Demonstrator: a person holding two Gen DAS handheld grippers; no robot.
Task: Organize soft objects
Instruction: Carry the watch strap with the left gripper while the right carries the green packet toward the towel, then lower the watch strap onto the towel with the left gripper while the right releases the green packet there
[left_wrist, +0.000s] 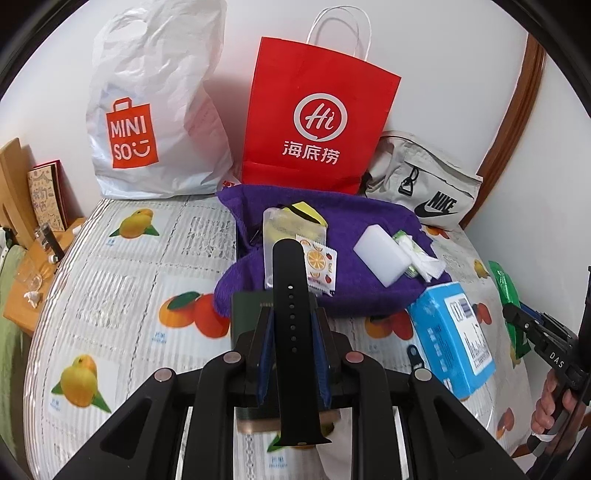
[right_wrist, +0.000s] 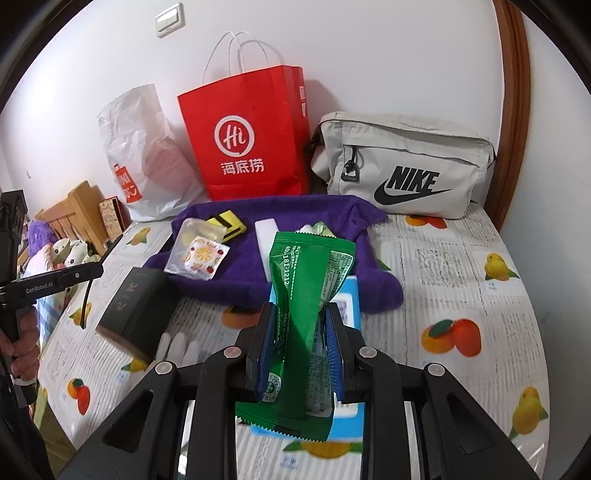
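Left gripper (left_wrist: 291, 332) clamped on a black watch strap (left_wrist: 293, 325), held above the fruit-print tablecloth (left_wrist: 110, 288); purple towel (left_wrist: 369, 280) beyond; right gripper (right_wrist: 300, 341) pinching a green packet (right_wrist: 306, 295) over the blue box (right_wrist: 349, 413).

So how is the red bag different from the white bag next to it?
The red bag is stiff paper and stands with straight edges; the white bag is crinkly plastic and slumps. The red bag has thin white string handles; the white bag has a cut-out hole for a handle. Both lean against the wall behind the purple towel.
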